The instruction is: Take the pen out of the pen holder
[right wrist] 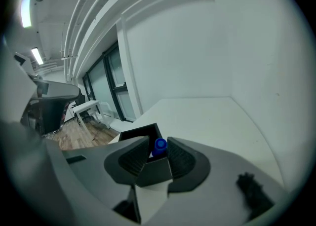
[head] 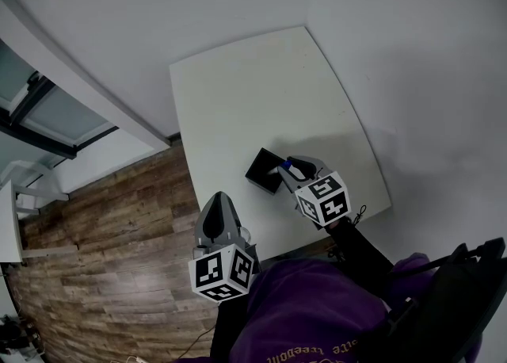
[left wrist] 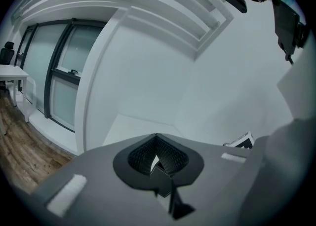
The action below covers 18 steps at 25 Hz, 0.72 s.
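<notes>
A plain office-like room: white table [head: 261, 92], wood-plank floor [head: 111, 242], tall glazed windows [left wrist: 61, 72], bare white walls [head: 412, 52].

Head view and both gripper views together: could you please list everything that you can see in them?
table: one, white, in the room's corner.
pen holder: one, black, square, on the table near the person.
pen: one, blue cap, upright in the pen holder.
floor: wooden, brown, left of the table.
window: dark-framed, far left.
purple top: one, on the person.
left gripper: grey, shut, empty, beside the table.
right gripper: grey, open, the pen's cap between its jaws.
</notes>
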Each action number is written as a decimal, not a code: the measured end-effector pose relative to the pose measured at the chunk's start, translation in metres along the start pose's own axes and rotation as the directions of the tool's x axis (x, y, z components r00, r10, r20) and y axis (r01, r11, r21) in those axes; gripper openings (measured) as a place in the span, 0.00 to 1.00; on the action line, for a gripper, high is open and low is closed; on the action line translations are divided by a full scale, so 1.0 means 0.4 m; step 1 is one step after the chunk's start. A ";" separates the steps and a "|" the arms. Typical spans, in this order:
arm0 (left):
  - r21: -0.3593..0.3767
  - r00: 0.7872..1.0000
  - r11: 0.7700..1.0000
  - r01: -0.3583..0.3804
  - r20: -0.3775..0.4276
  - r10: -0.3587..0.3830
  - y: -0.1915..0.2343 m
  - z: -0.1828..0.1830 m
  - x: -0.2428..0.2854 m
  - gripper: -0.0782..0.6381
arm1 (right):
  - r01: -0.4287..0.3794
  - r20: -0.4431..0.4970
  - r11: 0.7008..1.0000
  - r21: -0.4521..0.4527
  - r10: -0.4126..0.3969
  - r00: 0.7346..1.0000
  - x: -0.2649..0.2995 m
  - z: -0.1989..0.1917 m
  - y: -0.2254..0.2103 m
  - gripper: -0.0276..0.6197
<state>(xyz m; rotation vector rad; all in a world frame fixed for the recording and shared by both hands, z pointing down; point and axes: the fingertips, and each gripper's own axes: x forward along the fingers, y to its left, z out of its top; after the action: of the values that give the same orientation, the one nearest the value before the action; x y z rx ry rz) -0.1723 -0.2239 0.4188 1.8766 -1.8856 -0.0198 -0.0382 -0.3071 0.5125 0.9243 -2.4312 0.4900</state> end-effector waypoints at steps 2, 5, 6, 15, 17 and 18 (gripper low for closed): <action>0.001 1.000 1.000 0.001 0.001 -0.001 0.001 -0.002 0.002 0.12 | 0.010 0.000 1.000 -0.010 -0.010 1.000 0.001 -0.003 -0.003 0.22; 0.004 1.000 1.000 0.002 0.001 -0.002 0.000 -0.005 0.007 0.12 | 0.020 0.002 0.999 -0.036 -0.020 1.000 0.004 -0.005 -0.005 0.19; 0.004 1.000 1.000 0.002 0.000 -0.002 0.001 -0.005 0.008 0.12 | 0.021 0.002 0.999 -0.048 -0.021 1.000 0.005 -0.004 -0.002 0.19; 0.000 1.000 1.000 0.000 0.002 0.000 0.010 0.003 0.010 0.12 | -0.023 0.007 0.996 -0.089 0.024 1.000 0.011 0.019 0.040 0.17; -0.001 1.000 1.000 -0.001 0.004 0.001 0.011 0.001 0.011 0.12 | -0.034 0.005 0.995 -0.094 0.035 0.999 0.012 0.019 0.044 0.16; -0.002 1.000 1.000 -0.001 0.005 0.001 0.011 0.001 0.011 0.12 | -0.037 0.004 0.995 -0.096 0.037 0.999 0.012 0.019 0.045 0.16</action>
<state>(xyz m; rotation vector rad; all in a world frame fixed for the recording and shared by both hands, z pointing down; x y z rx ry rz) -0.1761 -0.2281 0.4214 1.8767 -1.8894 -0.0262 -0.0563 -0.3006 0.5061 0.8429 -2.4581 0.3797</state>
